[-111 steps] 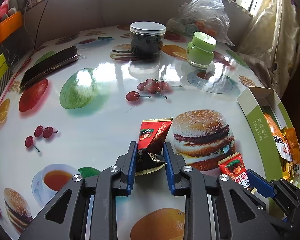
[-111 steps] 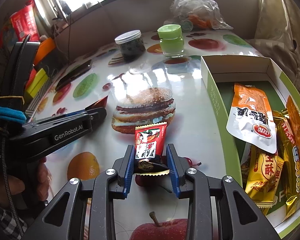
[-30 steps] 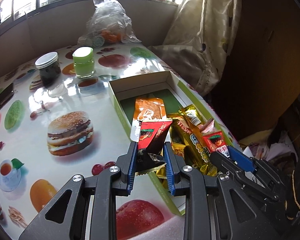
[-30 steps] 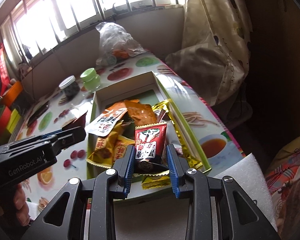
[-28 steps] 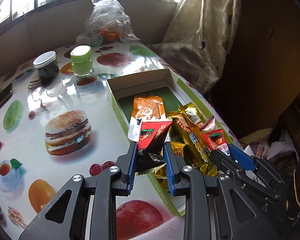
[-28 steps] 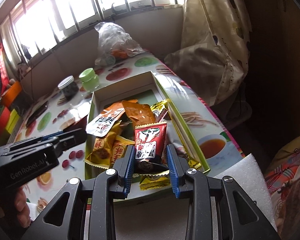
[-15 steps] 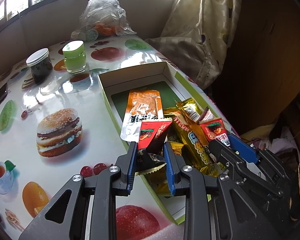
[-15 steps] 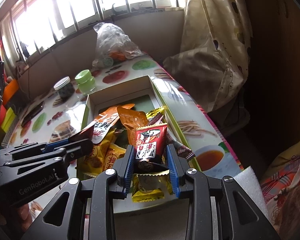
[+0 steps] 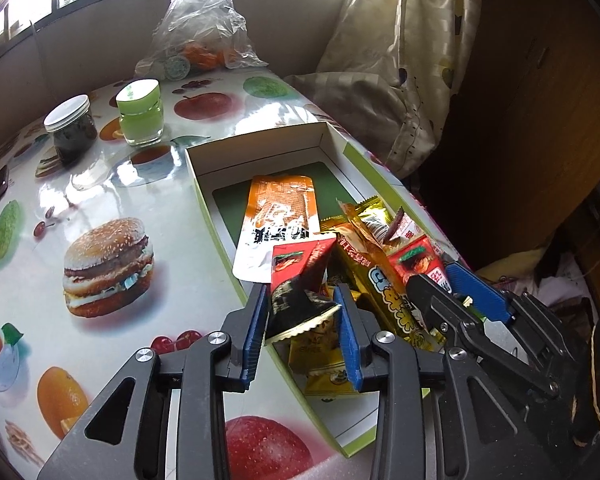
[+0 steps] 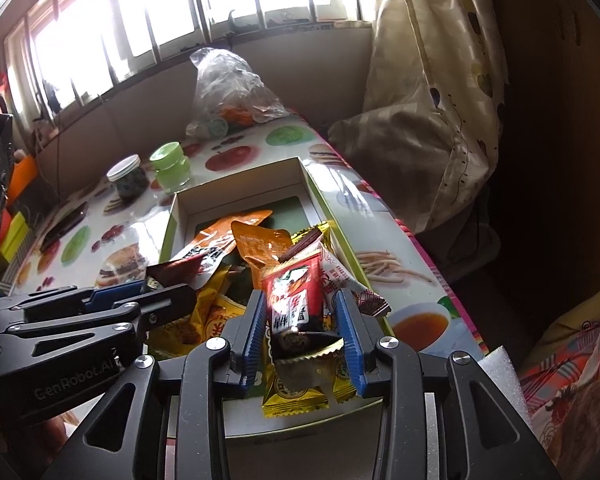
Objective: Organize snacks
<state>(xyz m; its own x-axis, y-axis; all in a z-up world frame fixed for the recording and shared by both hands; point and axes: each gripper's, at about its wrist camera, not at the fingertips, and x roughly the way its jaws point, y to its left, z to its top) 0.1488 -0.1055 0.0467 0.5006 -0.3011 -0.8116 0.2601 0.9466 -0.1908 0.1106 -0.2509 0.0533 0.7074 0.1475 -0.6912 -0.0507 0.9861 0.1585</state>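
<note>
Each gripper carries a red packet over the near end of the box (image 9: 204, 184), placed so a release drops it among the snacks already piled there. The left gripper (image 9: 302, 308) has just been opening, its packet (image 9: 296, 276) loose between spread fingers; likewise the right gripper (image 10: 302, 316) and its packet (image 10: 296, 300). Two jars (image 9: 140, 114) and a bag (image 9: 198, 28) stand well beyond, and nothing blocks the drop.
</note>
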